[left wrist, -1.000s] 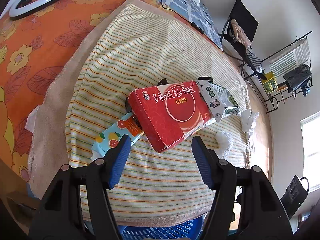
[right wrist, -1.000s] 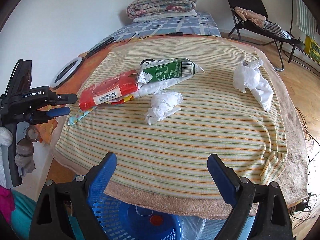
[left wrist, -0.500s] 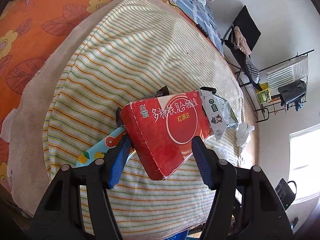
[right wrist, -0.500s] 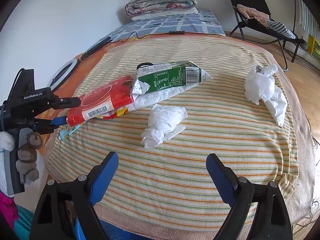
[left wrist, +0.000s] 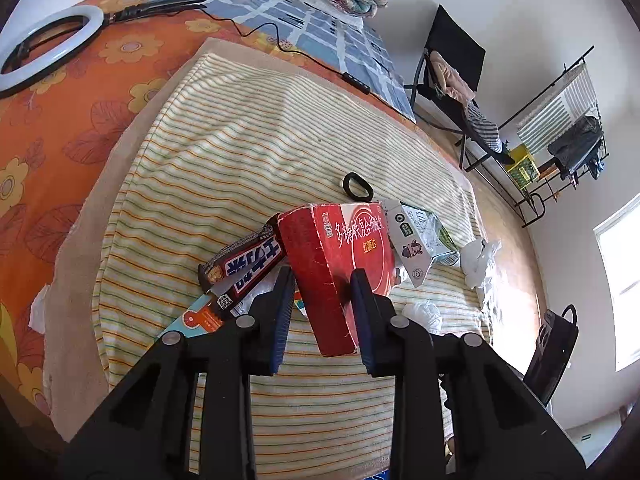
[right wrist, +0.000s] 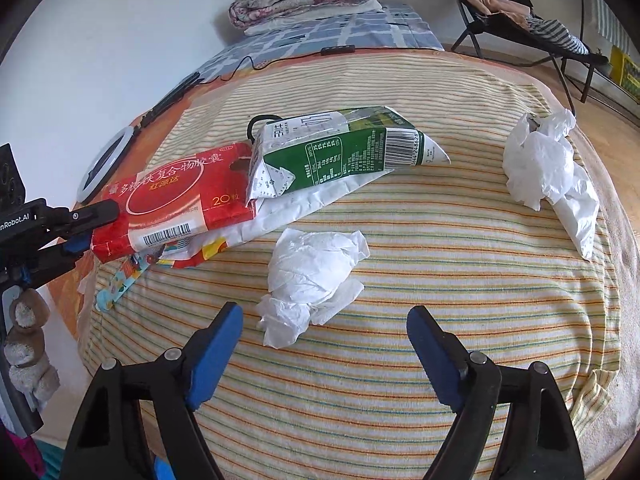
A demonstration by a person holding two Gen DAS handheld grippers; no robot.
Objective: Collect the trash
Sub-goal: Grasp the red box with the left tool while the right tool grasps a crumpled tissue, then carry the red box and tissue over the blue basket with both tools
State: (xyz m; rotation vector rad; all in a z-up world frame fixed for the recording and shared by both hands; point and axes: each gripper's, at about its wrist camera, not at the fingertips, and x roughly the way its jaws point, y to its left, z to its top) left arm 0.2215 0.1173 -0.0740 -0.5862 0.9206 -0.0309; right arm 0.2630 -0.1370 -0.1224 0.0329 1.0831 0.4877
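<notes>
The left gripper (left wrist: 322, 300) is closing its fingers on the near end of the red box (left wrist: 344, 256), which tilts up off the striped blanket (left wrist: 248, 152) beside the green carton (right wrist: 340, 152); it looks like light, thin card that would crush under a hard squeeze, so holding it across the narrow faces suits it. The right gripper (right wrist: 320, 344), fingers apart but narrowing with nothing between them, hovers near a crumpled tissue (right wrist: 312, 268), soft and best pinched at its bulk.
</notes>
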